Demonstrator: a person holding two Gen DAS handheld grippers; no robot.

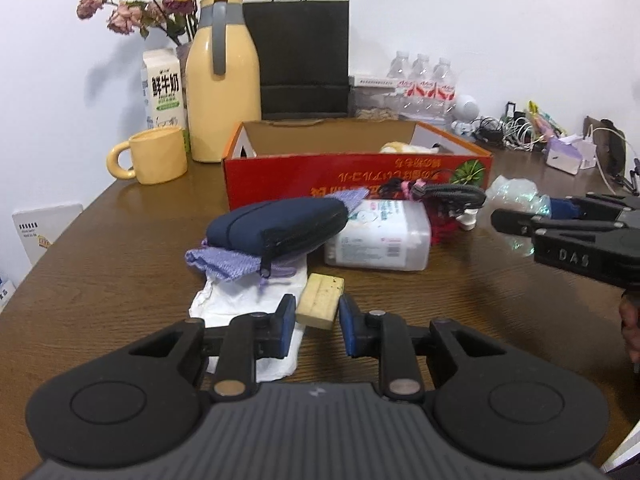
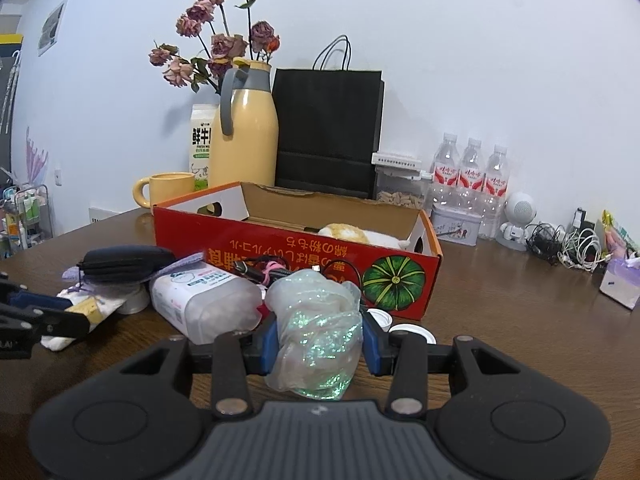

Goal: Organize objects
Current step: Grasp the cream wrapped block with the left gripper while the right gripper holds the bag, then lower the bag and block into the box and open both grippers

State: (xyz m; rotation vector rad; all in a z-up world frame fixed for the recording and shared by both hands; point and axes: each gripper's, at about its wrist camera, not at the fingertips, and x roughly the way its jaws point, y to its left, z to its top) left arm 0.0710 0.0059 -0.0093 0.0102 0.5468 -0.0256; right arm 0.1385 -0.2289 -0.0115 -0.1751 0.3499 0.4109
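My left gripper [image 1: 318,322] has its blue pads pinched narrow on a pale yellow block [image 1: 321,300], a spongy rectangle with speckled, scuffed faces, held just above a crumpled white tissue [image 1: 244,300] near the table's front edge. My right gripper [image 2: 319,338] clamps a crinkly translucent bag [image 2: 316,320] with green iridescent glitter; the bag bulges over both pads, so its contents stay unreadable. Behind the block lies a soft navy zip pouch [image 1: 276,224] resting on a woven lilac cloth [image 1: 224,262], touching a frosted plastic tub [image 1: 380,236] tipped on its side. A tangle of black and pink cords [image 1: 434,194] lies across the tub's far side, partly masking the red cardboard box [image 1: 356,178] with its printed pumpkin. Inside the box something furry, white and orange [image 2: 352,234], shows only above the rim. The wooden table [image 1: 120,248] is dark and grained; a glossy yellow mug [image 1: 154,156] and jug [image 1: 222,80] stand toward its far left corner.
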